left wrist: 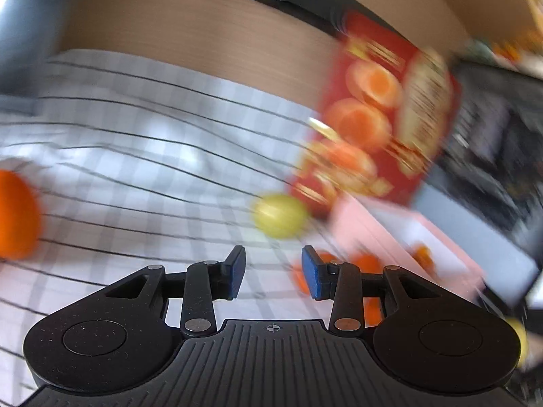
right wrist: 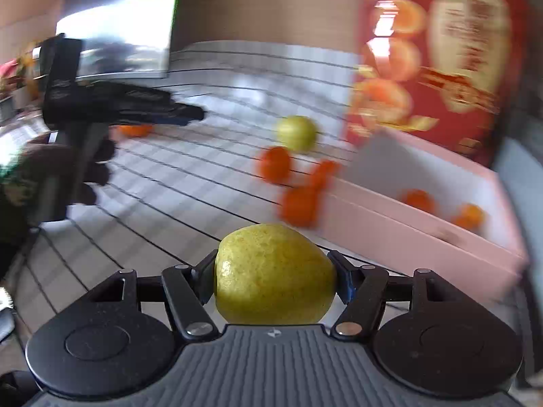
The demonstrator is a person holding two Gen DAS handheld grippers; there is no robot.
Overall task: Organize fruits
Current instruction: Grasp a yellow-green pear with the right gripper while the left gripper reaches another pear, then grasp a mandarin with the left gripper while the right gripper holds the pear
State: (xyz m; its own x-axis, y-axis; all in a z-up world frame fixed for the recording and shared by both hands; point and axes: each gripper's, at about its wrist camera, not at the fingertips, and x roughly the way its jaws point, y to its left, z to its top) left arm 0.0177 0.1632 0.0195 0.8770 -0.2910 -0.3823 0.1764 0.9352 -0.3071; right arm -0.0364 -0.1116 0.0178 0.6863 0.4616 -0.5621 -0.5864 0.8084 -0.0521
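My right gripper is shut on a yellow-green fruit, held above the checked tablecloth. A second yellow-green fruit lies on the cloth beside the pink box. Three oranges lie on the cloth by the box's left end. Two oranges lie inside the box. My left gripper is open and empty above the cloth; it also shows in the right wrist view. One orange lies far left. Both views are blurred.
The box's red lid stands open behind it, printed with oranges. A person's gloved hand holds the left gripper. A brown wall lies beyond the table. Dark shelving stands at the right.
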